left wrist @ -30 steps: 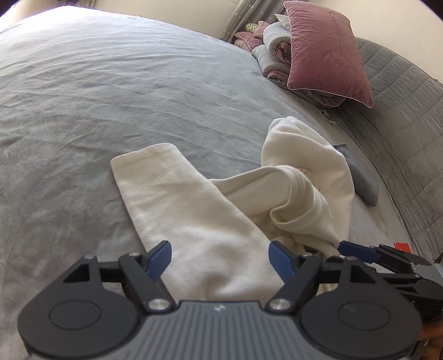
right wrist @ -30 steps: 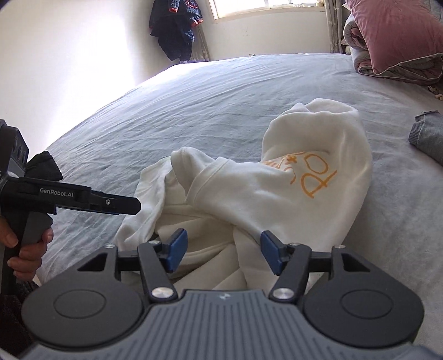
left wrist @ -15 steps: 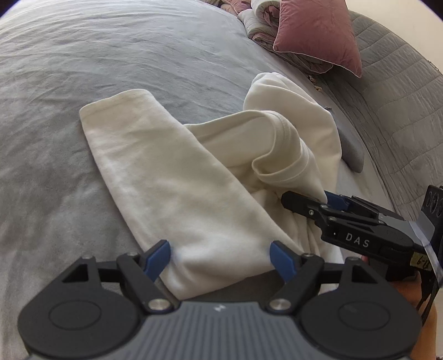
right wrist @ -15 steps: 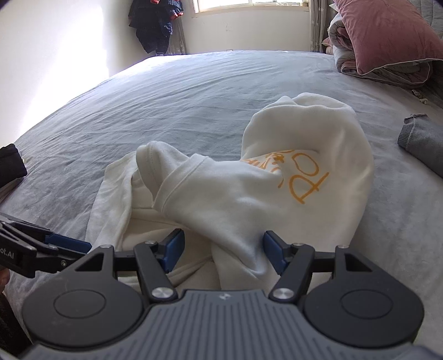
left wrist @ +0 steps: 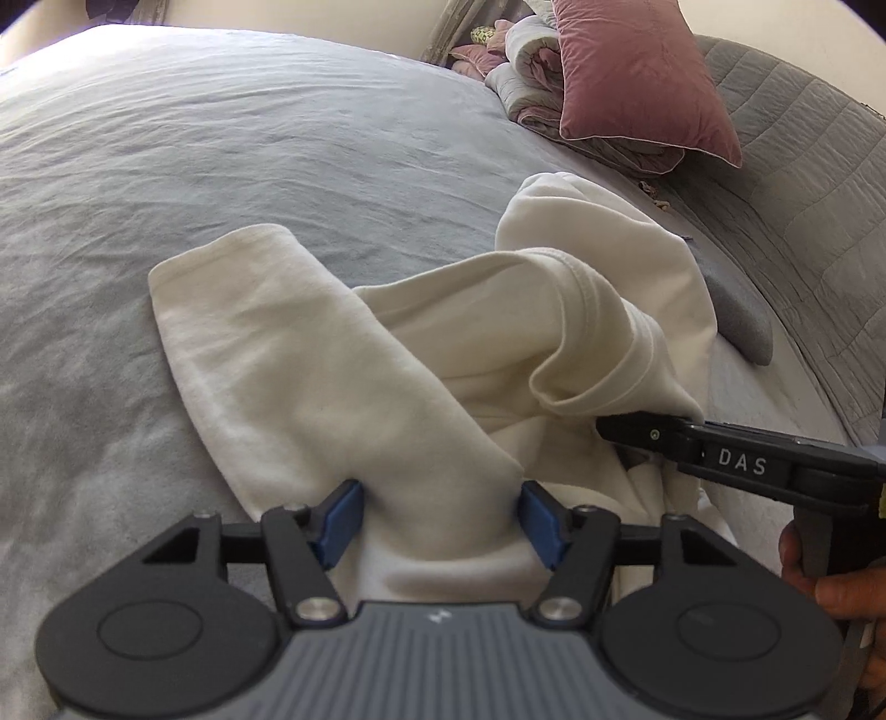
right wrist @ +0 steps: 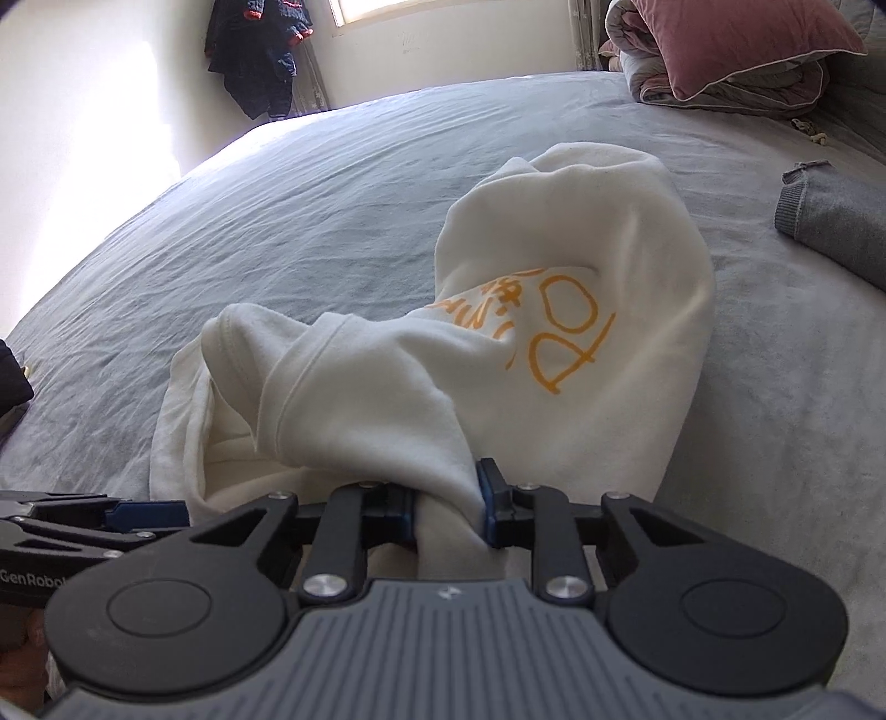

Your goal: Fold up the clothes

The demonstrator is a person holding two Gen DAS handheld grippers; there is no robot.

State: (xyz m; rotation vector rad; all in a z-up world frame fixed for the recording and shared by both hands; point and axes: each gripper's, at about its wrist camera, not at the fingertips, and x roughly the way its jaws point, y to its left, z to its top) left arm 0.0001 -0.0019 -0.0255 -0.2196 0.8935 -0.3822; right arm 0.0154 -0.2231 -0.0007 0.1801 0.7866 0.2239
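Left wrist view: left gripper [left wrist: 437, 518] jaws just closing, blue pads pressing both sides of flat fold of cream sweatshirt [left wrist: 343, 376] on grey bed [left wrist: 221, 155]; right gripper [left wrist: 626, 429] alongside.
Right wrist view: right gripper [right wrist: 447, 515] jaws just closed, clamped on bunched sweatshirt [right wrist: 581, 343] fabric; orange print up. Pink pillow [right wrist: 742, 39] far right.

You're over a wide bed [right wrist: 343, 183] with a grey, lightly creased cover. A mauve velvet pillow [left wrist: 637, 77] leans on bundled quilts [left wrist: 526, 83] beside the grey quilted headboard [left wrist: 803, 183]. Plain pale walls [right wrist: 99, 83]; a window [right wrist: 454, 8] throws bright daylight across them. Dark clothing [right wrist: 260, 50] hangs in the corner next to the window.
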